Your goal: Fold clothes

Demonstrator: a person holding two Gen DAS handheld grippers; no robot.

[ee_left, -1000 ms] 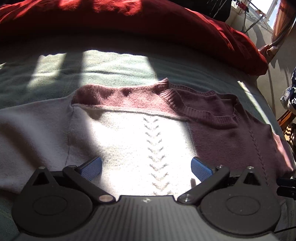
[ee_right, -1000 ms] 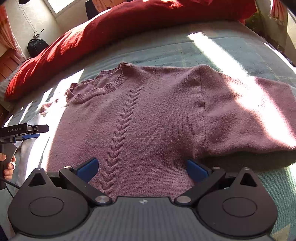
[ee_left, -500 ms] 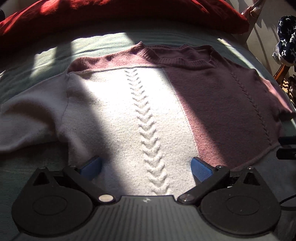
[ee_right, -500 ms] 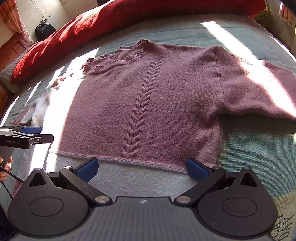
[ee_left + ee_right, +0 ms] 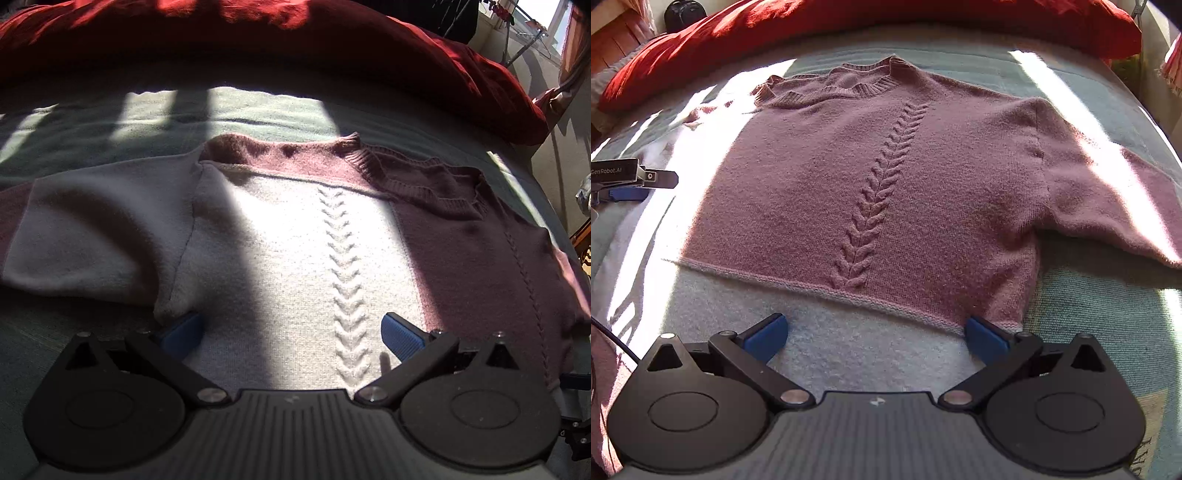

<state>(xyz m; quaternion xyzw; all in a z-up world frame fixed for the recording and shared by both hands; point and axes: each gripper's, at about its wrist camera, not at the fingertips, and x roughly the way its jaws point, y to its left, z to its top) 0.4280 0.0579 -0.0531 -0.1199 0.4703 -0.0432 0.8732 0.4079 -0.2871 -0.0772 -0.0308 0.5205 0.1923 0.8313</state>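
Both the left claw [image 5: 291,332] and right claw [image 5: 877,338] gape wide, empty, low over the mauve sweater [image 5: 886,177]

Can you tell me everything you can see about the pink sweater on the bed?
The dusty-pink knitted sweater lies flat, front up, on the pale green bedspread, not yet folded. It has a ribbed round collar, a raised braid pattern down the front, a thin rolled hem and sleeves spread to the sides. The wool looks soft and fuzzy. Sun stripes cross it. Nothing grips it, though one open blue pad sits right at its hem corner.
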